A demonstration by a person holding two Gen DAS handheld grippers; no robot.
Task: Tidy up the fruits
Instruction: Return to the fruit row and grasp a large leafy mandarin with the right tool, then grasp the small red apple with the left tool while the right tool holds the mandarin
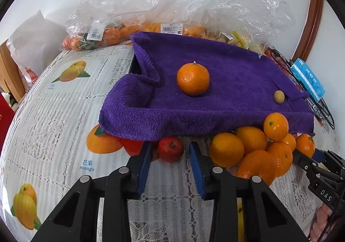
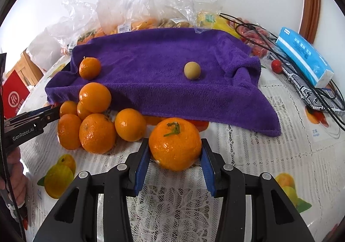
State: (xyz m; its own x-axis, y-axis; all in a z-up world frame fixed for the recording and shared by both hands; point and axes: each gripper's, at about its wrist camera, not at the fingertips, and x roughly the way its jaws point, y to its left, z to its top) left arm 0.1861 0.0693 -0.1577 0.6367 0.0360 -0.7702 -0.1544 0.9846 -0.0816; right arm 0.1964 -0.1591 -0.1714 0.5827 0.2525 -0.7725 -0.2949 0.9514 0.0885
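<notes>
In the left wrist view a small red apple point(image 1: 170, 149) lies on the fruit-print tablecloth point(image 1: 64, 123) between the tips of my left gripper point(image 1: 170, 145). The jaws stand narrow, with a thin strip of cloth showing on each side of the apple. My right gripper point(image 2: 175, 142) is shut on a large mandarin point(image 2: 174, 151) with a green stem, resting on the cloth. A pile of oranges point(image 2: 97, 121) point(image 1: 254, 151) lies between the two grippers, against the purple towel point(image 2: 161, 82) point(image 1: 226, 101). One orange point(image 1: 193, 79) and a small tan round fruit point(image 2: 192, 70) sit on the towel.
Clear plastic bags point(image 1: 172, 4) of fruit line the back by the wall. A blue tissue pack point(image 2: 304, 56), black cables point(image 2: 269, 47) and a small red fruit point(image 2: 276, 66) lie at the right. A red box point(image 2: 13, 95) stands at the left. A hand point(image 2: 15, 173) holds the left gripper.
</notes>
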